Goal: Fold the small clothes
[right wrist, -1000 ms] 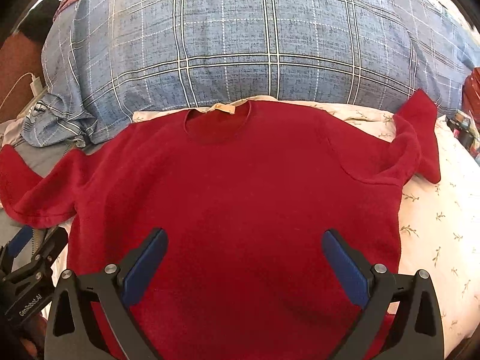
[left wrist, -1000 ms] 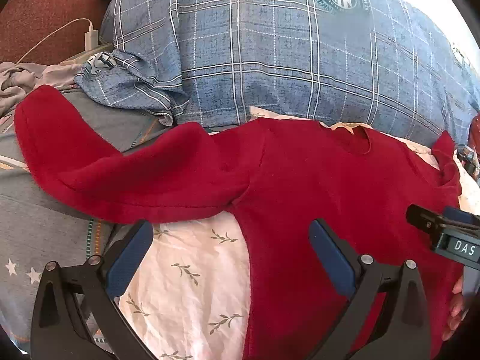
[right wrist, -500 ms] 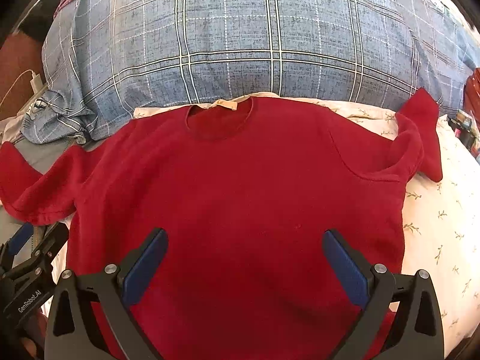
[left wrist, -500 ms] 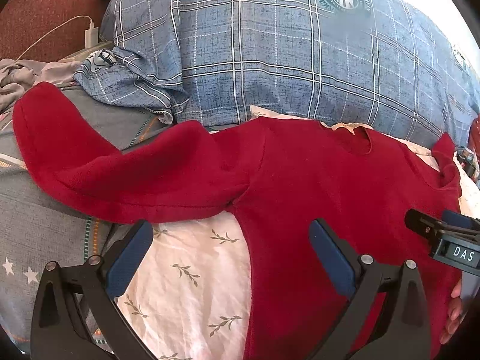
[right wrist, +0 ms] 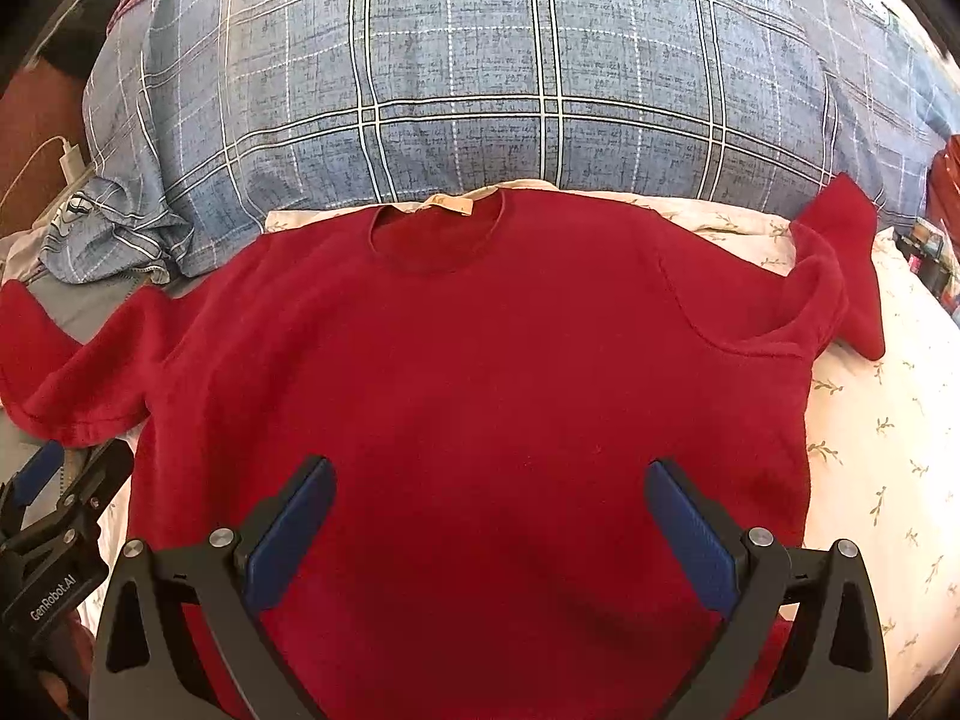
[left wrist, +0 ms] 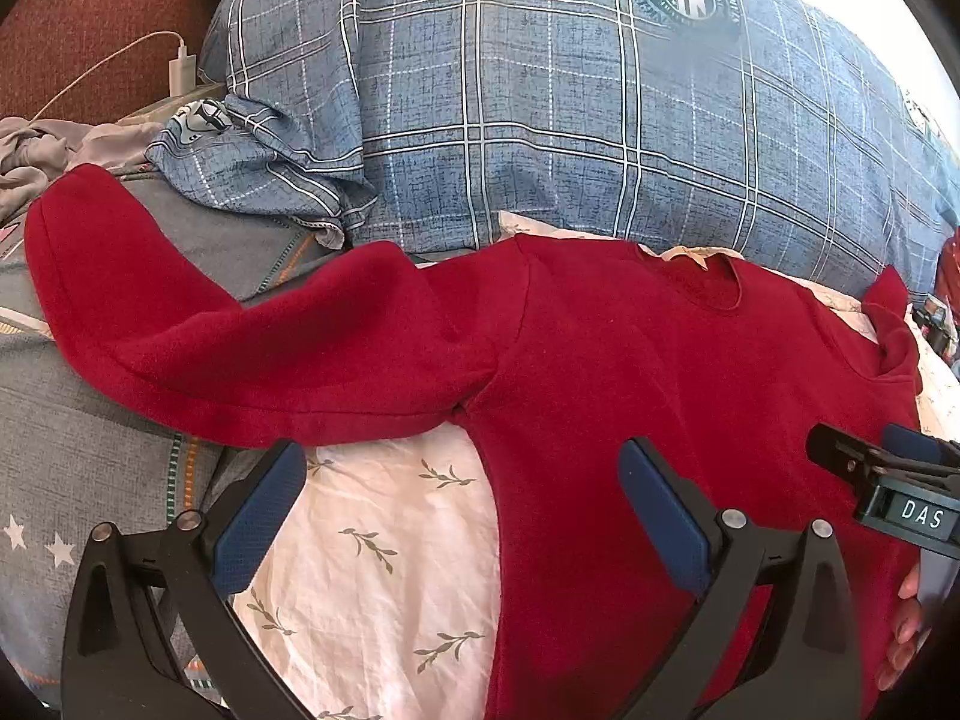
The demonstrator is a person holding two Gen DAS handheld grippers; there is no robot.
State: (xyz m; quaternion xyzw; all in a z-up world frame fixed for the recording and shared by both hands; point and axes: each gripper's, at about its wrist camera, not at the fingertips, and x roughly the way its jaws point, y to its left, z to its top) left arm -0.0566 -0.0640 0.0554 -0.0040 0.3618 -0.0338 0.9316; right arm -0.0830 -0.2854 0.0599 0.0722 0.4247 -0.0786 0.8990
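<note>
A small red sweater (right wrist: 480, 372) lies flat, front up, on a white leaf-print sheet (right wrist: 888, 456), collar toward the pillow. Its left sleeve (left wrist: 240, 348) stretches out to the left over grey bedding; its right sleeve (right wrist: 840, 276) is bent up at the far right. My left gripper (left wrist: 462, 516) is open and empty, above the sweater's left side edge under the armpit. My right gripper (right wrist: 489, 516) is open and empty, above the lower middle of the sweater's body. The right gripper also shows in the left wrist view (left wrist: 888, 480), and the left gripper in the right wrist view (right wrist: 66, 498).
A big blue plaid pillow (right wrist: 510, 78) lies just behind the collar. Grey star-print bedding (left wrist: 66, 468) and crumpled grey cloth (left wrist: 36, 150) are at the left. A white charger and cable (left wrist: 180, 60) sit at the far left, before a red-brown surface.
Both grippers have drifted slightly; the sweater sits a little lower in both views. Both stay open and the sweater has not moved.
</note>
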